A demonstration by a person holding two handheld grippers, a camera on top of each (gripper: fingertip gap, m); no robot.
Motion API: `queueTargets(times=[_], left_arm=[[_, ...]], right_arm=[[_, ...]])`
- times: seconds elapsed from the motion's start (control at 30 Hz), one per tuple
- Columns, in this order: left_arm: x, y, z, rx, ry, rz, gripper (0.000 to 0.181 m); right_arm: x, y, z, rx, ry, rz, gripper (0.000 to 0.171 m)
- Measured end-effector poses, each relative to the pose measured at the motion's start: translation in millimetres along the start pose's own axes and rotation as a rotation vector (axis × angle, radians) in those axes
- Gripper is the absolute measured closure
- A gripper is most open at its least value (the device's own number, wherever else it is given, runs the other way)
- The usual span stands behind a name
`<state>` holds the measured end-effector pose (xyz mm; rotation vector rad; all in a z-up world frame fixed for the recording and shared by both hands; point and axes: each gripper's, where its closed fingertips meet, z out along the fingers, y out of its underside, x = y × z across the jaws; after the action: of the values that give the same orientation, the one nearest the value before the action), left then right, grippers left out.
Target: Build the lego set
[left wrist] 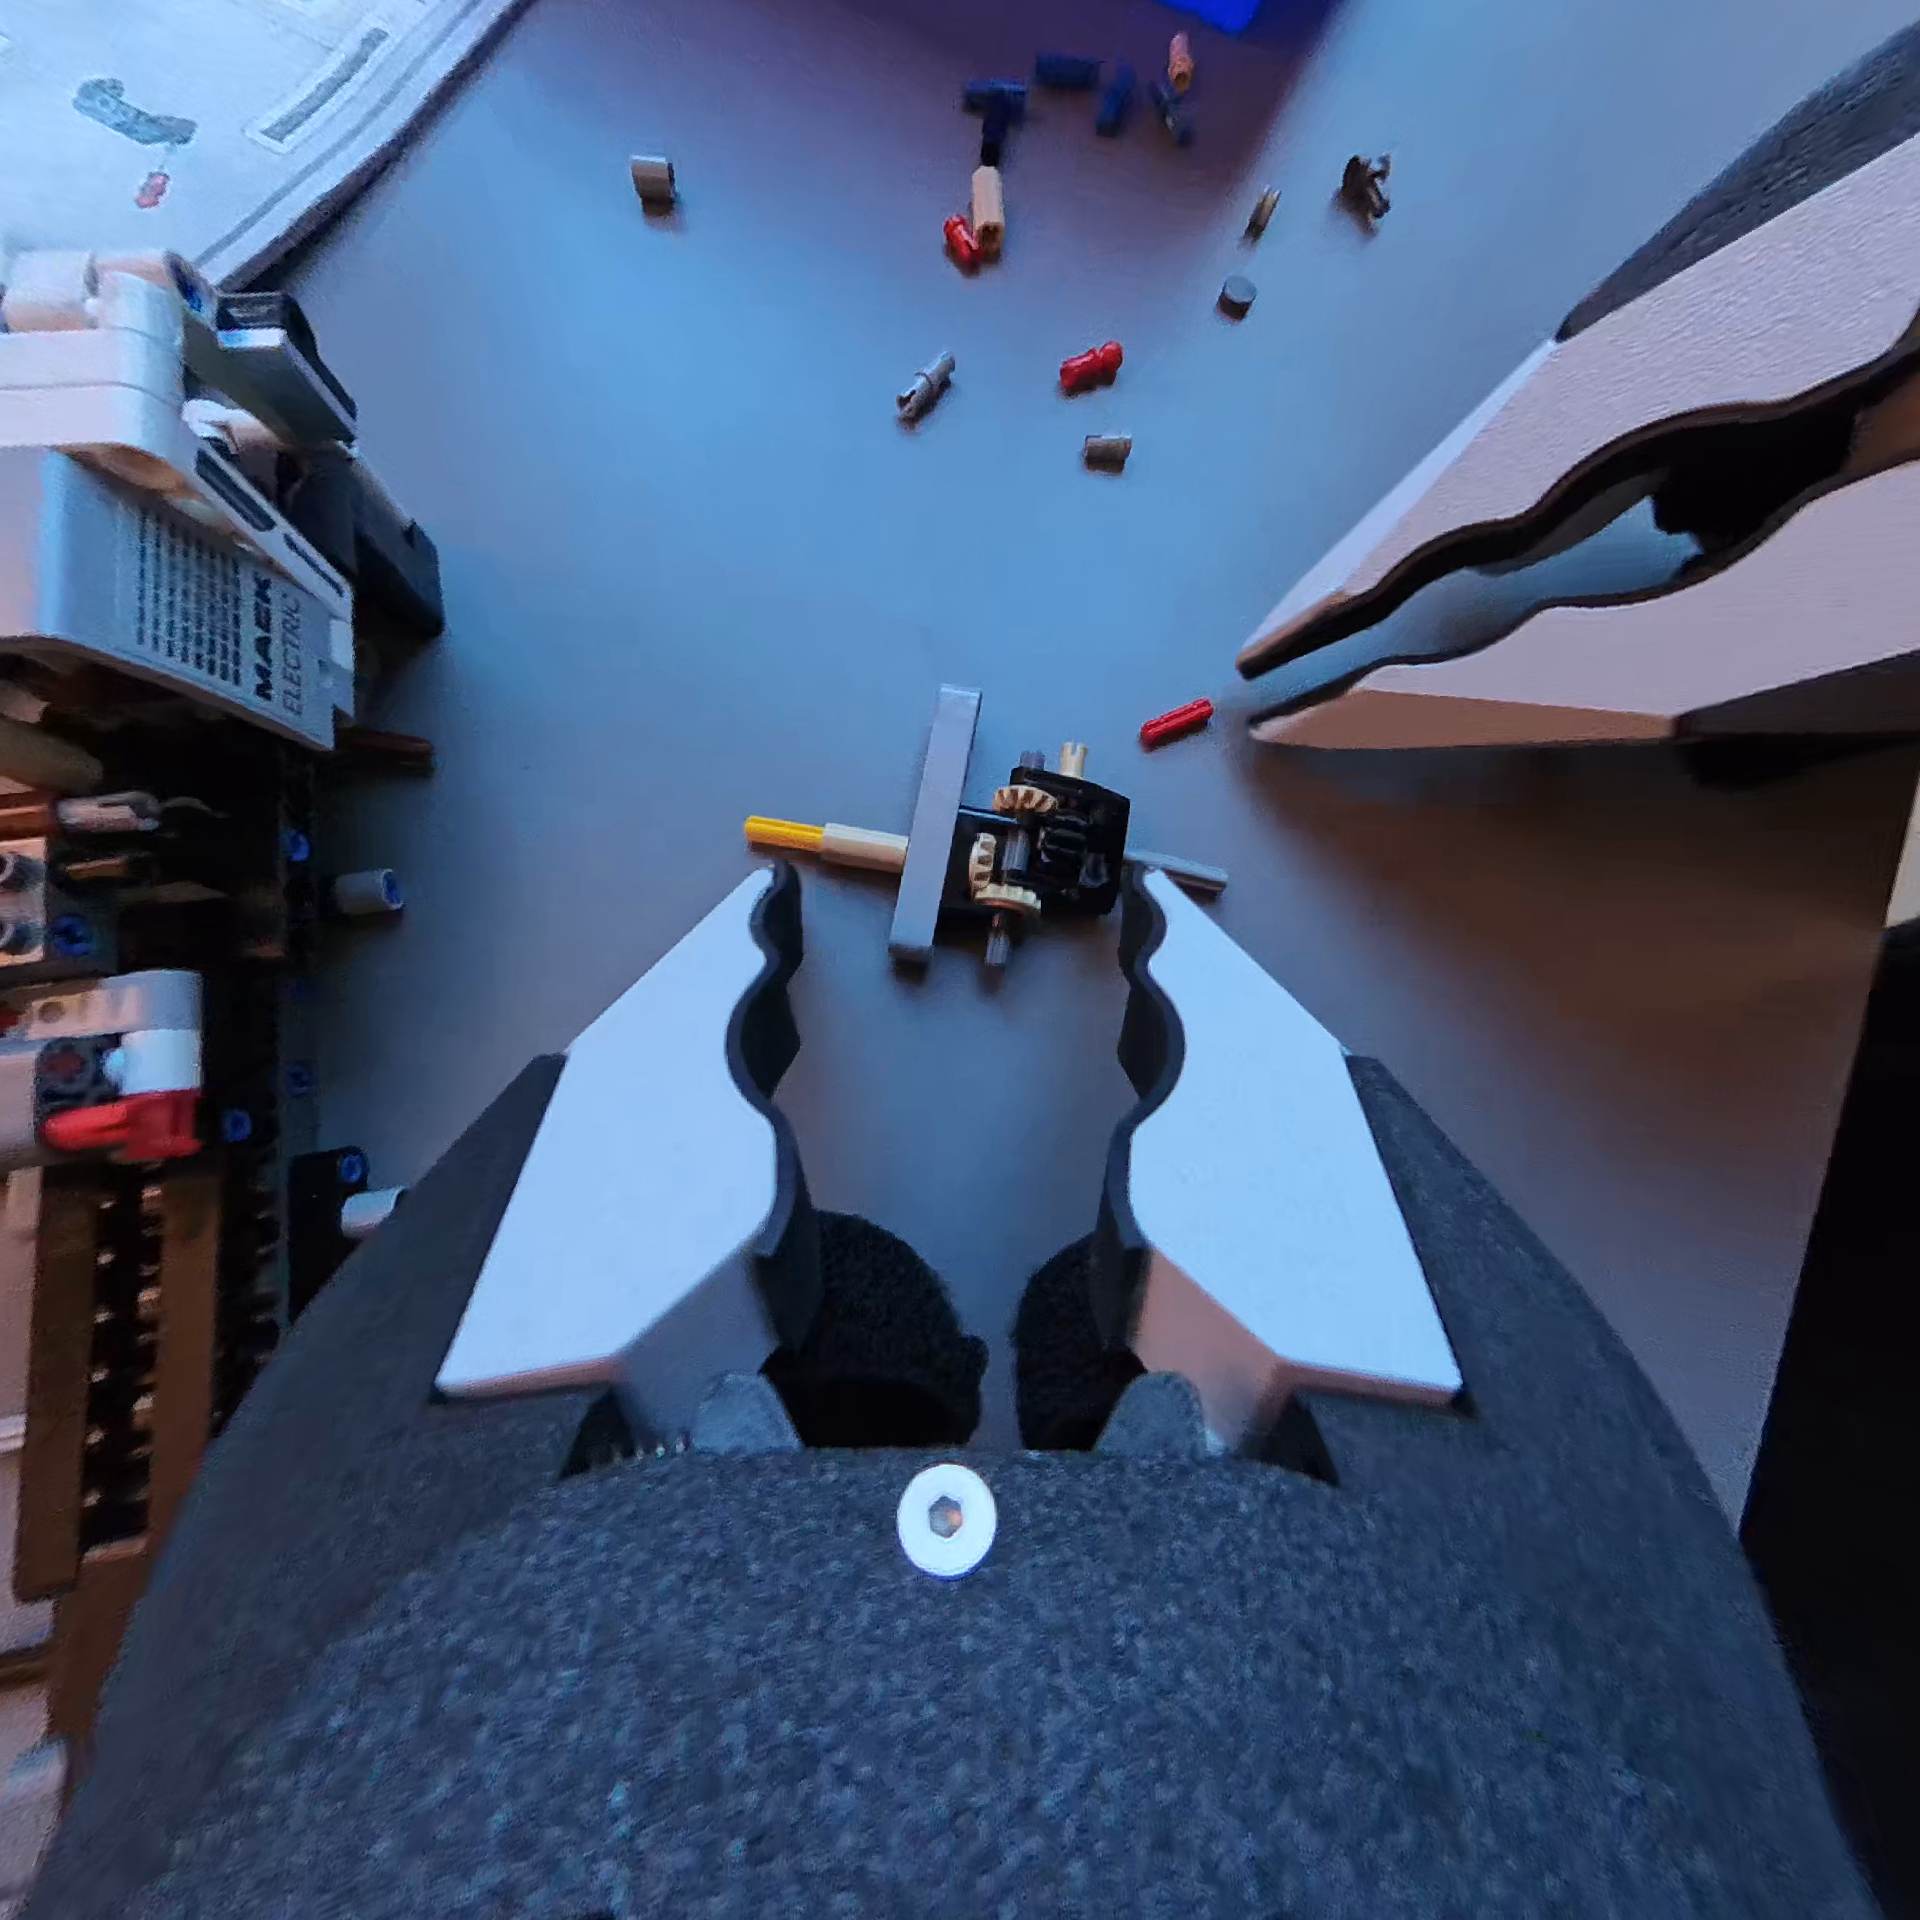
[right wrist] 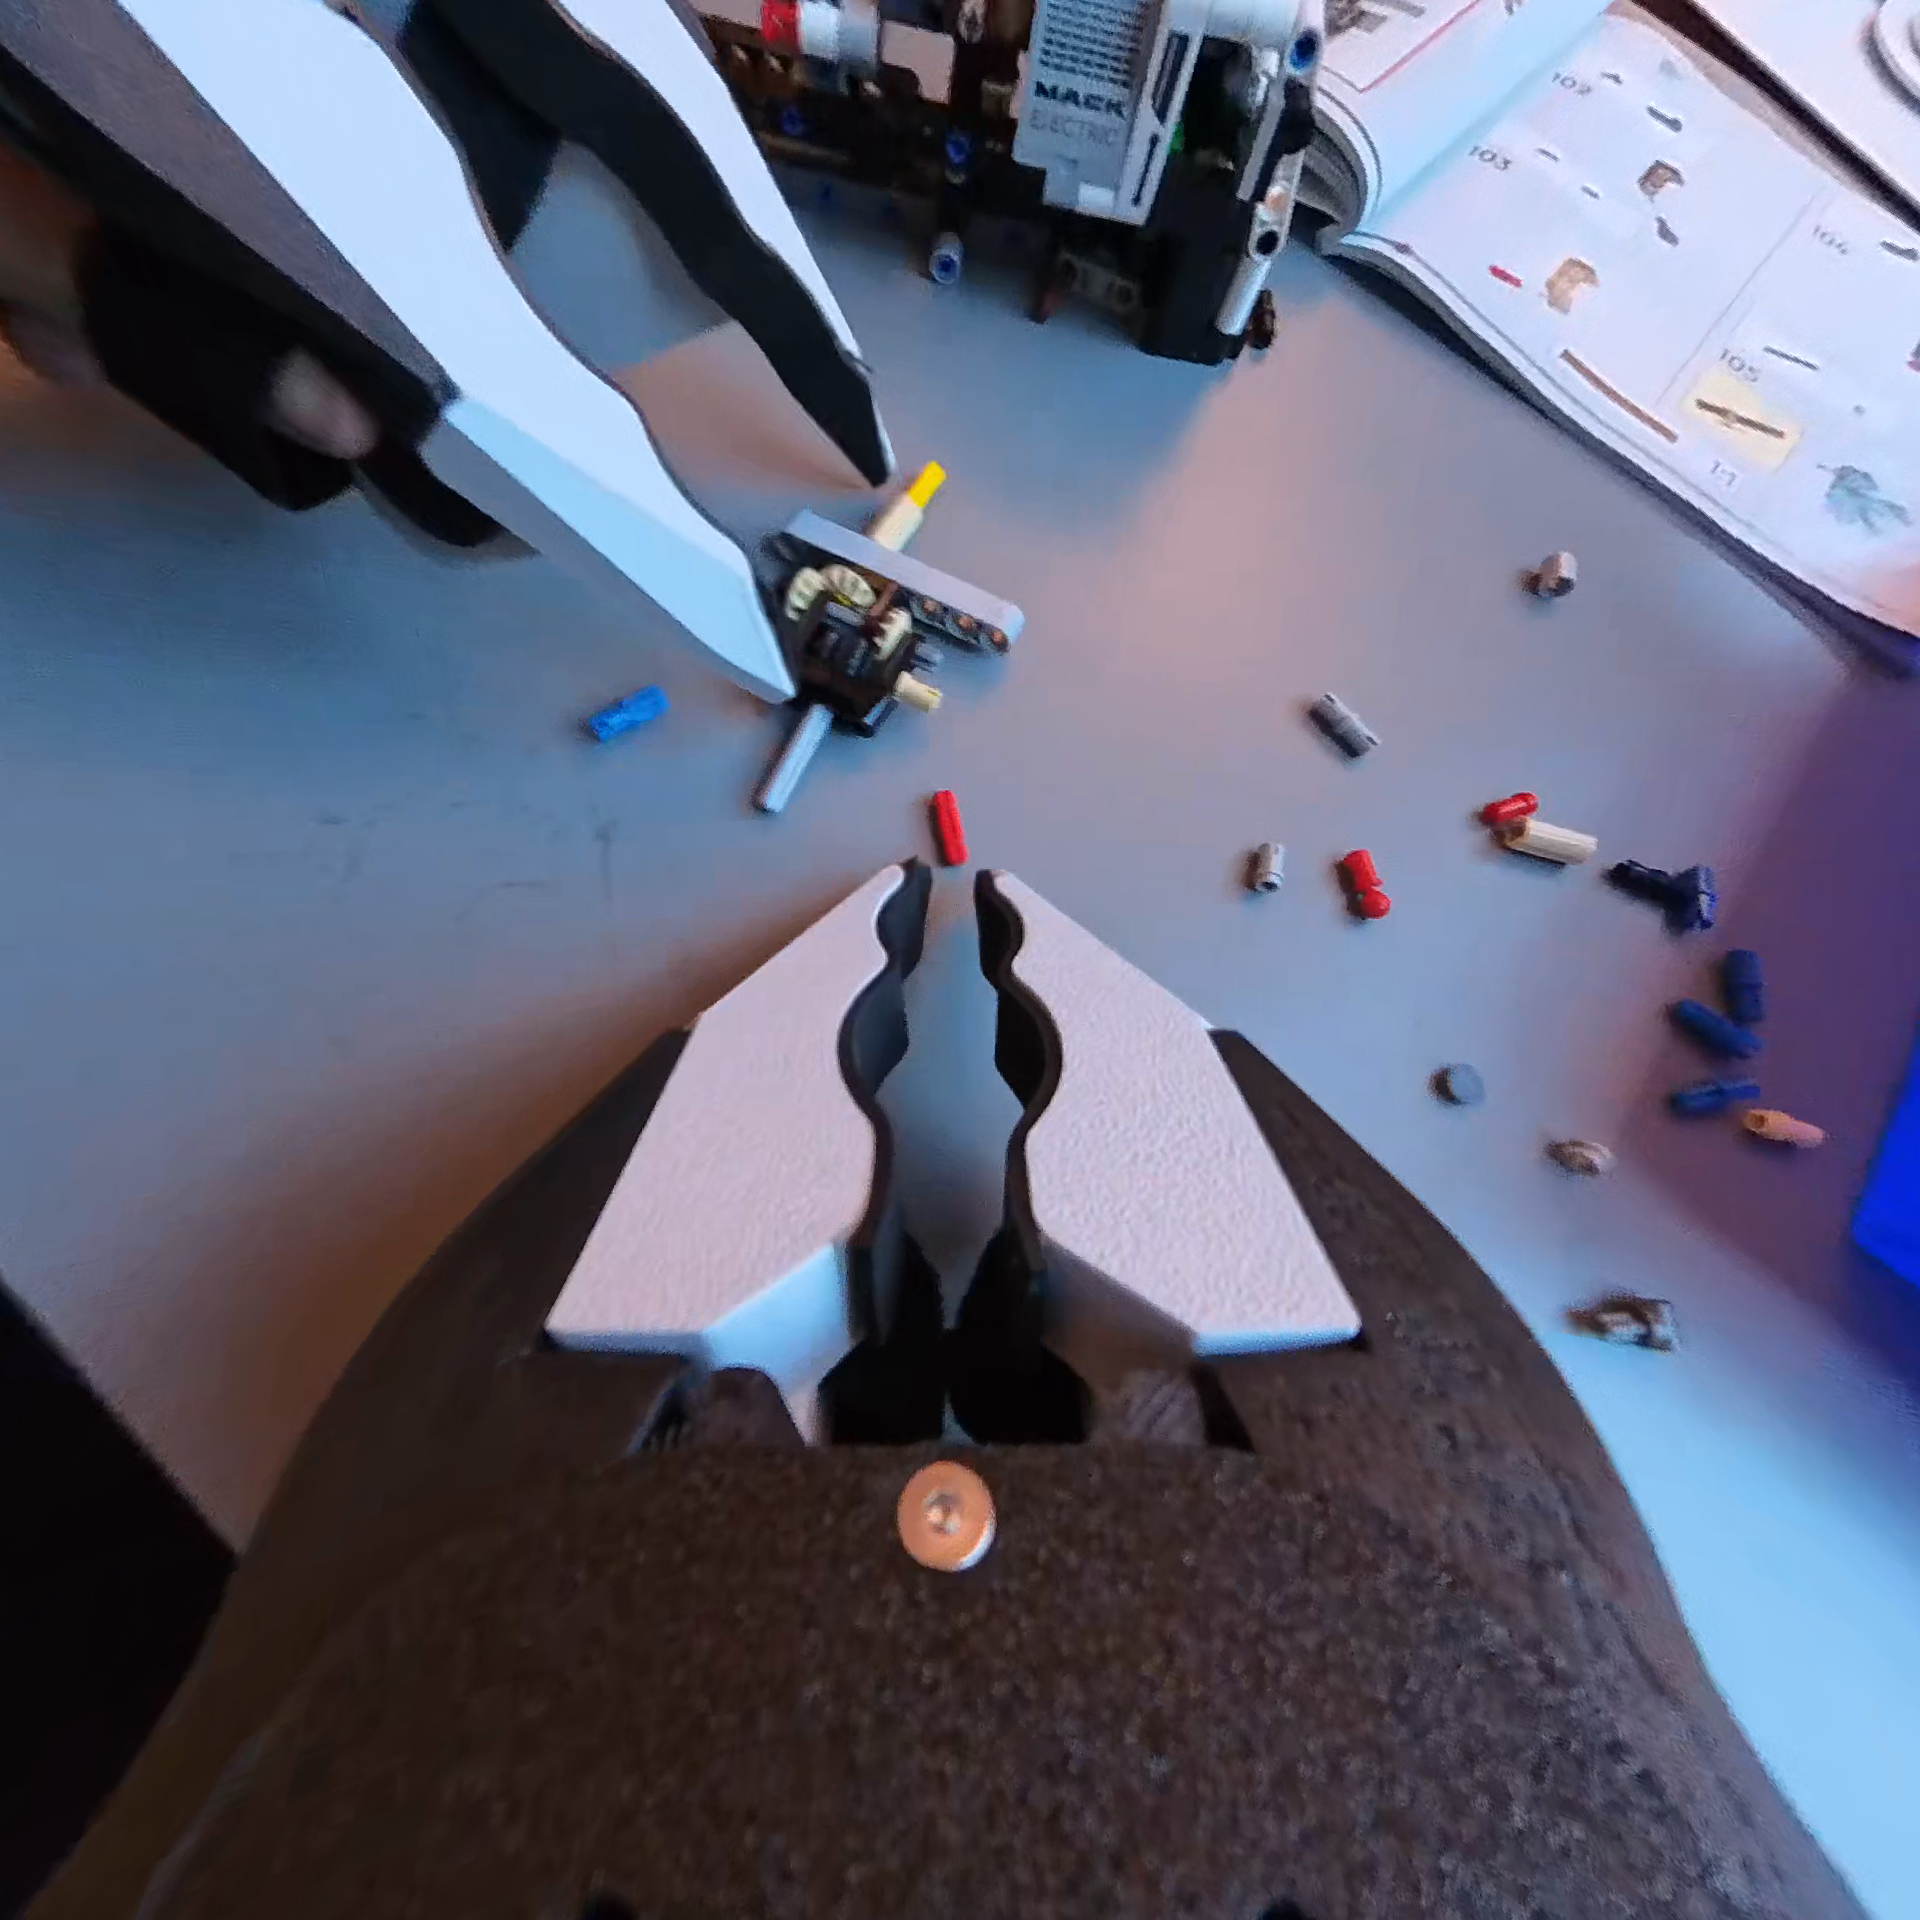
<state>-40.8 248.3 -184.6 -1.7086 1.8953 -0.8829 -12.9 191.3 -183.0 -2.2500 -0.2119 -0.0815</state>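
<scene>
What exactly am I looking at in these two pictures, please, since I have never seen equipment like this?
These are two handheld grippers, each with a camera looking along its two fingers. One picture is from the left gripper, the other from the right gripper; each also shows the other gripper farther off. Neither holds anything. The left one is open around a small gear assembly with a grey beam and a yellow axle. The right one is nearly closed, its tips just short of a red pin. On the grey table lie scattered small pins, a partly built truck model and an open instruction booklet.
</scene>
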Motion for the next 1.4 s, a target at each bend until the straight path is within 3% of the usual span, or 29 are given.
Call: queueTargets(times=[0.37, 0.47, 0.57, 0.67, 0.77, 0.9, 1.17, 1.4], left_arm=[[5, 5, 4, -0.033, 0.003, 0.119, 0.131], [3, 2, 5, -0.033, -0.004, 0.122, 0.14], [-4, -2, 6, -0.016, -0.018, 0.048, 0.141], [0, -19, 0, 0.079, 0.107, -0.145, 0.152], [0, -22, -2, 0.091, 0.185, -0.231, 0.152], [4, -20, 2, 0.099, 0.19, -0.222, 0.152], [7, -19, 6, 0.091, 0.118, -0.114, 0.146], [10, -16, 5, 0.09, 0.13, -0.116, 0.143]], right_arm=[[0, -1, 10, -0.029, -0.082, 0.017, 0.157], [0, -1, 10, -0.033, -0.085, 0.023, 0.166], [3, -1, 11, -0.031, -0.071, 0.032, 0.168], [7, -14, 6, 0.05, -0.08, 0.116, 0.168], [6, -32, 0, 0.152, -0.184, 0.287, 0.169], [4, -29, 7, 0.122, -0.248, 0.398, 0.169], [4, -17, 2, 0.086, -0.184, 0.294, 0.169], [8, -23, -7, 0.142, -0.251, 0.379, 0.169]])
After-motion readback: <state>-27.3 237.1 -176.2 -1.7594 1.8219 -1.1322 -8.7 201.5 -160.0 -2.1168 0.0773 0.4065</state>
